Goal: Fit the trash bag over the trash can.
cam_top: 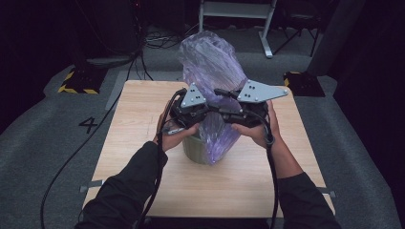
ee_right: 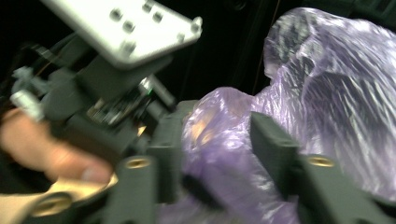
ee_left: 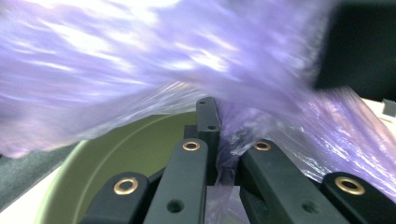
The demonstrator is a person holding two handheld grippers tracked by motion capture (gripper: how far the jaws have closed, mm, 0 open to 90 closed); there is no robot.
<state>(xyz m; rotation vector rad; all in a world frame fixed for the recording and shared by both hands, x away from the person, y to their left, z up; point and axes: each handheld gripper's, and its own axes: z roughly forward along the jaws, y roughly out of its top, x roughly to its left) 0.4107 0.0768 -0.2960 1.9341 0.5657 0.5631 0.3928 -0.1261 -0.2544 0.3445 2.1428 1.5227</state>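
The bag (cam_top: 210, 71) is thin, crinkled purple plastic film, translucent and glossy. The bin (ee_left: 126, 154) beneath looks like smooth, matt olive plastic. The tabletop (cam_top: 138, 119) is pale wood with a faint grain. Each hand-held gripper has matt black jaws with brass-coloured rivets.

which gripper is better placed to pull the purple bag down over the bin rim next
Left, probably. The left gripper sits right at the green bin's rim with its jaws pinching the purple bag there. The right gripper holds a bunched fold, rim unseen.
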